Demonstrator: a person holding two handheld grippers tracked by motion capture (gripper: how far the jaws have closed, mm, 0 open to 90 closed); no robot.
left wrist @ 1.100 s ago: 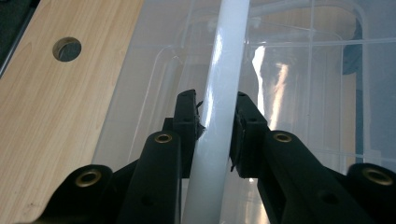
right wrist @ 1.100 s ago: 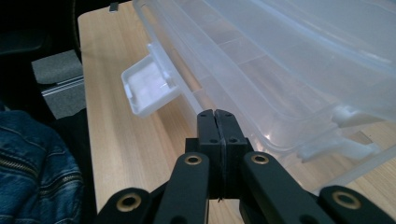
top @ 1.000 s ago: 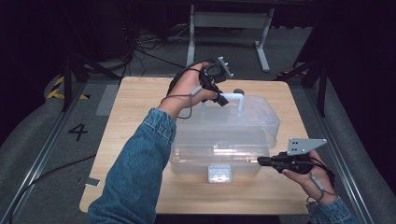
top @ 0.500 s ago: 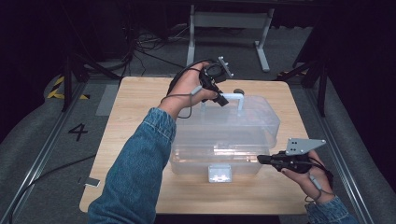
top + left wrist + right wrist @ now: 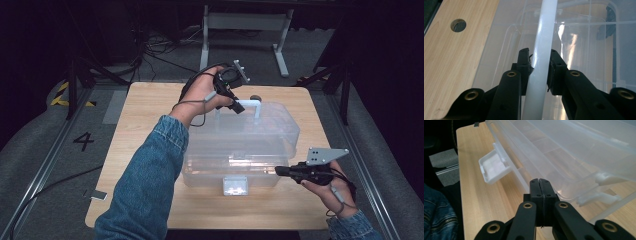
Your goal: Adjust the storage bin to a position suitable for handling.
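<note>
A clear plastic storage box (image 5: 240,145) with a lid stands on the wooden table (image 5: 145,115). Its white handle (image 5: 250,104) rises from the far part of the lid. My left gripper (image 5: 235,103) is shut on that handle; in the left gripper view the pads (image 5: 524,62) press both sides of the white bar (image 5: 546,22). My right gripper (image 5: 279,171) is shut with nothing between its jaws. Its tip (image 5: 540,181) lies against the box's front rim (image 5: 564,182), near the right corner. A white latch (image 5: 495,168) sticks out from the front wall.
The latch (image 5: 235,185) sits at the middle of the box's near side. A round hole (image 5: 458,25) is cut in the tabletop behind the box. Metal rails run along both sides of the table, and a stand (image 5: 245,30) and cables lie on the floor beyond.
</note>
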